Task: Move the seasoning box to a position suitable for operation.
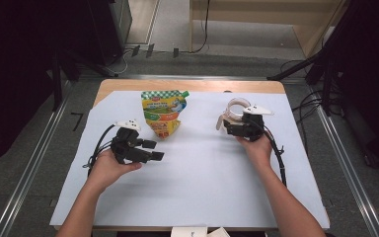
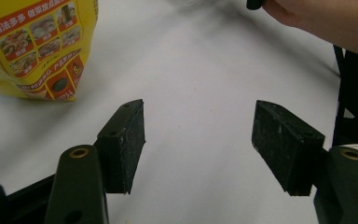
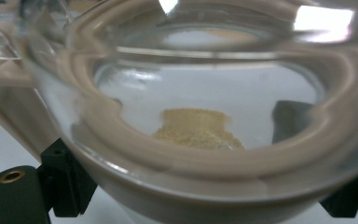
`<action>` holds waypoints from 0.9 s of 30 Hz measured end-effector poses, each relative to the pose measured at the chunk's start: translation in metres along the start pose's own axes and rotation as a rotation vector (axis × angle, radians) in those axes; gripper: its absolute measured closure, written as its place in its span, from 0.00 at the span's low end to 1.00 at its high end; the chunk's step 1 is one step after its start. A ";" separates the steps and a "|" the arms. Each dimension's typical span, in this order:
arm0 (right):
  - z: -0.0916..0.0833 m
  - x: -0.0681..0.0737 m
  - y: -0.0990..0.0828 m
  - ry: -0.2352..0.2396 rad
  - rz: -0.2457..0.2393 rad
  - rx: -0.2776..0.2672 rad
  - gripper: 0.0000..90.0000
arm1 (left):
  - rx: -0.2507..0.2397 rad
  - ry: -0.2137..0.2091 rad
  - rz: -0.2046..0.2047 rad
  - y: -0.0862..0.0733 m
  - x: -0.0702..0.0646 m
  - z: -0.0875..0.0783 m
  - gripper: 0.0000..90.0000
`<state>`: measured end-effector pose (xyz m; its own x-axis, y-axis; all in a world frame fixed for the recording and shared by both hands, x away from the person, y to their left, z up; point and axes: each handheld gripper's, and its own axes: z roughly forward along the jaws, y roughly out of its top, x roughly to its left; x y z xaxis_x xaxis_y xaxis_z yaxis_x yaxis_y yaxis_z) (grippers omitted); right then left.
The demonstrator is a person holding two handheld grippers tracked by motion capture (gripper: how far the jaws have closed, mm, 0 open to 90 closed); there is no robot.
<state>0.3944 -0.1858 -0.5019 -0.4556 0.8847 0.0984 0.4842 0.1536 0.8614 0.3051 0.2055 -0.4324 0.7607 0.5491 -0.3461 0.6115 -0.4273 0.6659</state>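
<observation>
A person works at a table [image 1: 197, 86] covered with a white sheet [image 1: 202, 173], a gripper in each hand.

The left gripper [image 1: 153, 150] lies low over the sheet, its tips pointing toward the middle of the table. Its jaws stand well apart with bare white sheet between them (the left gripper view shows both black pads [image 2: 127, 144] clearly, nothing touching either one). The left hand [image 1: 109, 169] wraps the gripper's body from below, and a cable trails off its back toward the left edge.

Just beyond and to the side of that gripper lies a yellow pouch [image 1: 164, 112] with a green checked top and a green cap at its upper corner. It rests flat on the sheet, near the far edge, apart from the jaws. In the left gripper view its lower printed corner [image 2: 37, 46] sits at the upper left.

The right gripper [image 1: 227, 127] is at the right side of the sheet, held by the right hand [image 1: 256, 145]. It is clamped on a clear jar [image 1: 237, 111] with a beige rim, which stands at the far right part of the sheet, well apart from the pouch. The right gripper view looks into the jar [image 3: 205, 107] from very close: a small heap of tan powder [image 3: 198, 130] lies at its bottom, and a dark pad shows through the glass on the right.
</observation>
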 end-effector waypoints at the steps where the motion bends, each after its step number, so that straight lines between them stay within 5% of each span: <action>1: -0.002 0.003 0.001 0.011 -0.006 0.000 0.13 | -0.003 0.000 0.001 0.000 0.000 0.000 0.39; 8: -0.015 0.025 0.002 0.076 -0.041 -0.015 0.14 | -0.009 0.010 -0.014 0.004 0.001 0.001 0.38; 21: -0.032 0.064 -0.005 0.190 -0.080 -0.003 0.14 | -0.012 0.003 0.023 0.009 -0.002 0.005 0.38; 27: -0.030 0.092 -0.018 0.247 -0.139 0.045 0.14 | -0.010 0.006 0.033 0.009 -0.003 0.005 0.38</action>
<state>0.3216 -0.1206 -0.4931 -0.6855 0.7206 0.1042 0.4346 0.2902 0.8526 0.3097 0.1964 -0.4292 0.7790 0.5392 -0.3201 0.5840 -0.4382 0.6833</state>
